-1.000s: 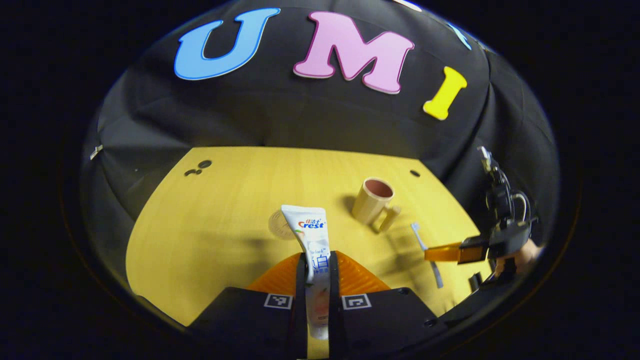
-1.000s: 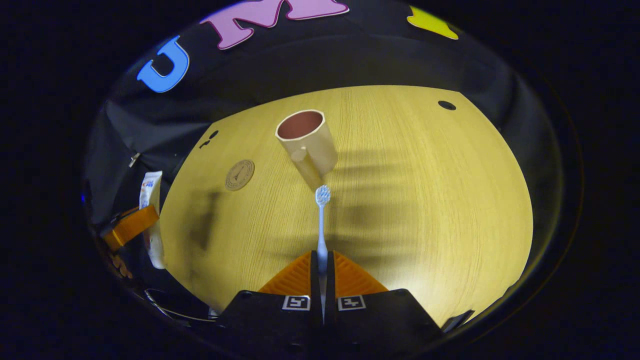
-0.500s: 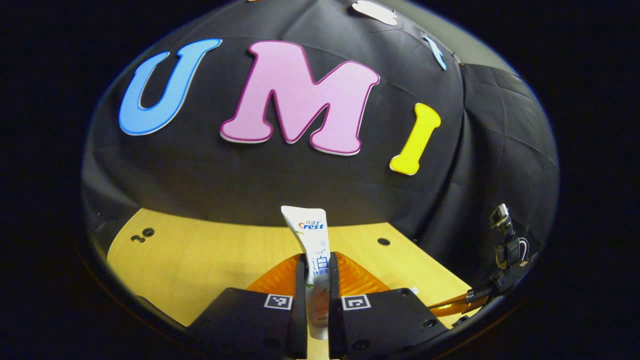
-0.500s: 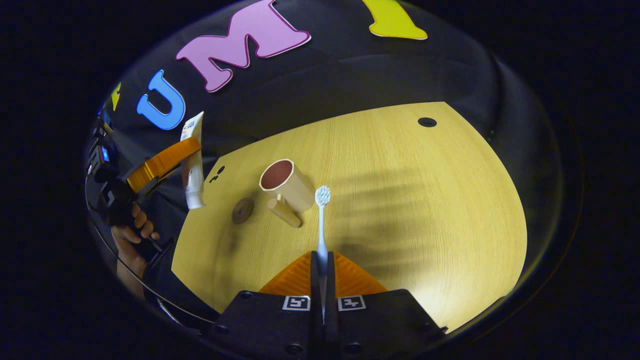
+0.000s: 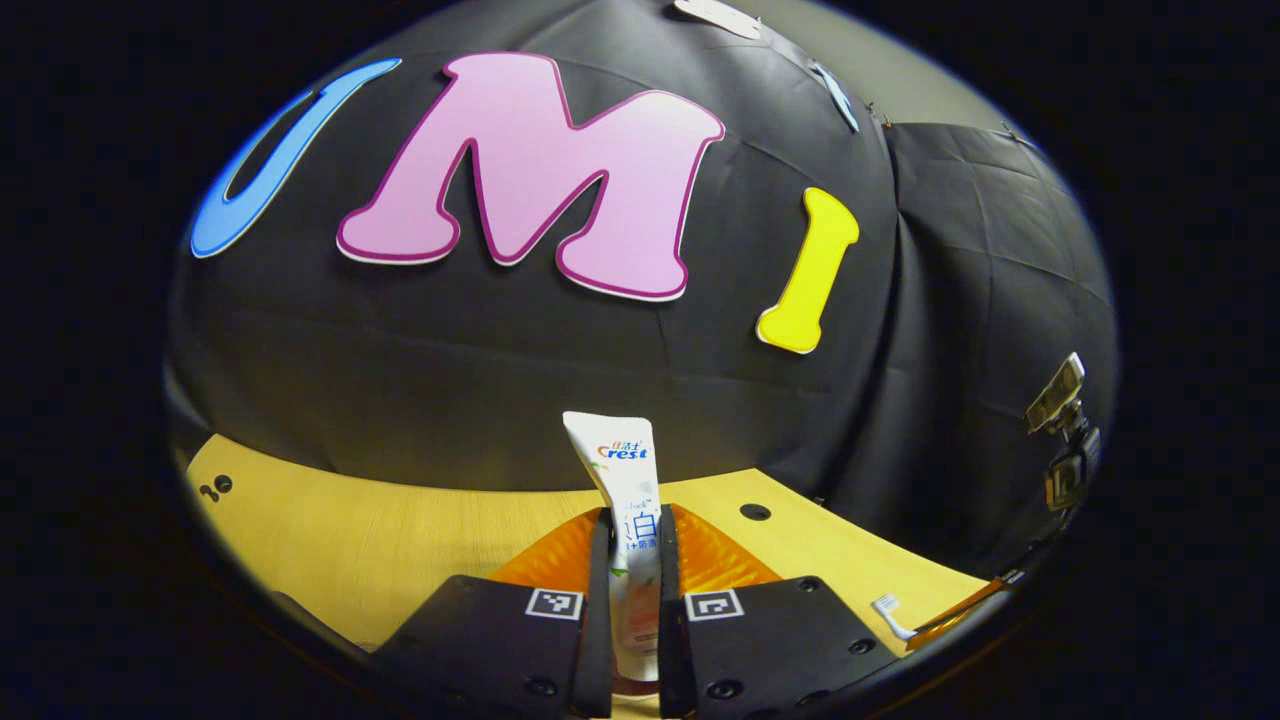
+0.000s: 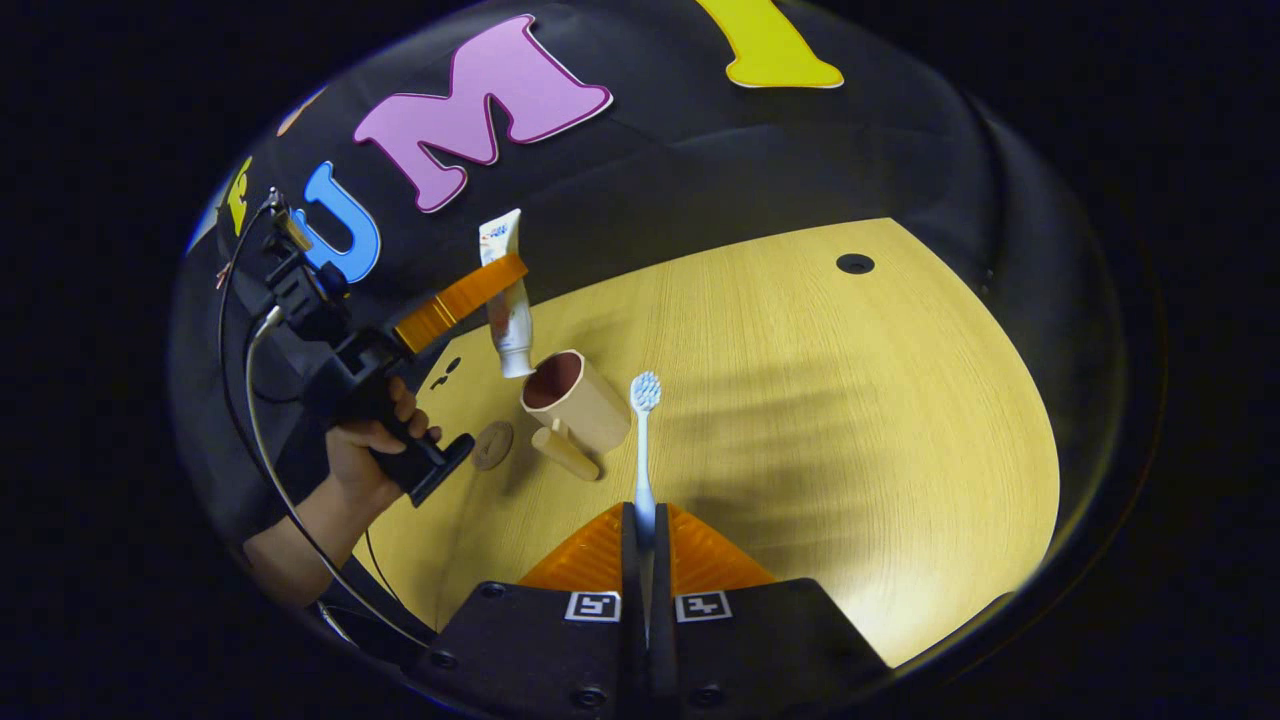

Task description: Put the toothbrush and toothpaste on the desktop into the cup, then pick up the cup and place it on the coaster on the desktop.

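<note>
My left gripper (image 5: 632,522) is shut on the white toothpaste tube (image 5: 622,470), which stands upright between its fingers. In the right gripper view that left gripper (image 6: 470,293) holds the toothpaste tube (image 6: 505,300) cap down, the cap just above the near-left rim of the beige cup (image 6: 582,398). The cup stands on the wooden desk (image 6: 800,400) with its handle toward me. A round brown coaster (image 6: 492,445) lies just left of the cup. My right gripper (image 6: 645,522) is shut on the blue-white toothbrush (image 6: 641,450), bristles forward, to the right of the cup.
A person's hand (image 6: 365,440) grips the left gripper's handle, with a cable hanging below it. The desk has a dark hole (image 6: 855,263) at the far right and small holes (image 6: 440,375) at the far left. The black booth wall rises close behind the desk.
The left gripper has carried the toothpaste rightward and lower, from beside the coaster to just over the cup's mouth. The right gripper has barely moved with the toothbrush.
</note>
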### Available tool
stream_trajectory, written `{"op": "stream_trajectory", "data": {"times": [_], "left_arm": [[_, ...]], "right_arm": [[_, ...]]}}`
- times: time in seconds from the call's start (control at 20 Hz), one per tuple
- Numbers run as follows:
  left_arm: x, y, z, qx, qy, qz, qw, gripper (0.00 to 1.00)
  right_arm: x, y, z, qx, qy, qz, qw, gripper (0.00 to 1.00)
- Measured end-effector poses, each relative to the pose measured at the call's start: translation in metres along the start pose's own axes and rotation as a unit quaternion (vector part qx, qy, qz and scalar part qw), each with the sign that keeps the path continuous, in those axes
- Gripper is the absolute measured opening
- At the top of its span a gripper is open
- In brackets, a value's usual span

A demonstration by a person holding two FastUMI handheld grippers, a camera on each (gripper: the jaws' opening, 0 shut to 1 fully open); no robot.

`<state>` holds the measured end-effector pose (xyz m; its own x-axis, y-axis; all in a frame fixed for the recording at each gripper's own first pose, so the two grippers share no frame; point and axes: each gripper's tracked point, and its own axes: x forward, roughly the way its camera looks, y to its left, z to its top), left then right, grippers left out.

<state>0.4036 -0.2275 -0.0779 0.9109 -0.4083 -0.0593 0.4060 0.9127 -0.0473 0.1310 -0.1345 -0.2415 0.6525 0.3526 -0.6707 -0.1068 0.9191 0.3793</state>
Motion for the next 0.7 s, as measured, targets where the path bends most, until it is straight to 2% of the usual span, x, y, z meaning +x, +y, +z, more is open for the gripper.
{"op": "stream_trajectory", "data": {"times": [0.25, 0.35, 0.55, 0.6, 0.65, 0.7], "left_arm": [[0.008, 0.005, -0.030, 0.028, -0.001, -0.010, 1.000, 0.24], [0.011, 0.006, -0.039, 0.052, -0.004, -0.004, 0.999, 0.26], [0.001, 0.014, -0.064, 0.059, 0.011, 0.009, 0.998, 0.31], [-0.005, 0.017, -0.065, 0.059, 0.006, 0.018, 0.998, 0.39], [-0.015, 0.018, -0.064, 0.054, 0.004, 0.020, 0.998, 0.36], [-0.017, 0.019, -0.063, 0.052, 0.001, 0.029, 0.998, 0.54]], "right_arm": [[0.011, -0.002, 0.003, 0.004, -0.005, 0.002, 1.000, 0.05], [0.013, -0.004, -0.001, 0.003, -0.005, 0.002, 1.000, 0.05], [0.019, 0.000, 0.002, -0.009, -0.017, 0.006, 1.000, 0.05], [0.022, 0.002, 0.005, -0.011, -0.023, 0.008, 1.000, 0.05], [0.023, 0.004, 0.009, -0.013, -0.031, 0.008, 0.999, 0.05], [0.025, 0.008, 0.016, -0.012, -0.042, 0.012, 0.999, 0.05]]}}
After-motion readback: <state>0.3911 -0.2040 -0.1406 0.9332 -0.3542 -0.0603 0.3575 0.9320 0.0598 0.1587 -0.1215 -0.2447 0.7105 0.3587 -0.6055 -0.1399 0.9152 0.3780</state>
